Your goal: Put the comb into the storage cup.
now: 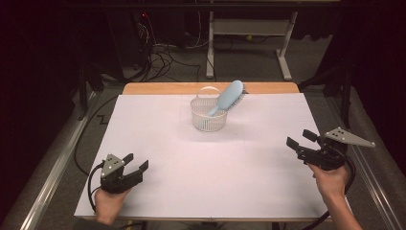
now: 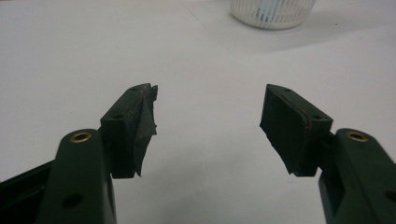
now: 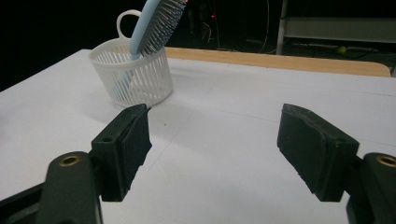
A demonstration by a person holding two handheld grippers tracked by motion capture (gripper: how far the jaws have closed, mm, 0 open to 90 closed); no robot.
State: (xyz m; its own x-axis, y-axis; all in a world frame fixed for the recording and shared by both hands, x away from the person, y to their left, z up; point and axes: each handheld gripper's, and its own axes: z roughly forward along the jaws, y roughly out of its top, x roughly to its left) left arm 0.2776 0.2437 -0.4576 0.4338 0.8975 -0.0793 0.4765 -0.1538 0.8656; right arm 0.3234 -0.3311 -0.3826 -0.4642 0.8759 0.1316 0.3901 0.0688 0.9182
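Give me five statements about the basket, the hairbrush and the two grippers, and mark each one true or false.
1. The light blue hairbrush stands tilted in the white basket, handle down. True.
2. The left gripper is clamped on the hairbrush. False: its jaws stand apart with nothing between them, near the front left of the table, far from the brush.
3. The right gripper is open and holds nothing. True.
4. The basket lies tipped on its side. False: it stands upright, with its loop handle at the back.
5. The brush's bristled head sticks out above the basket's rim. True.
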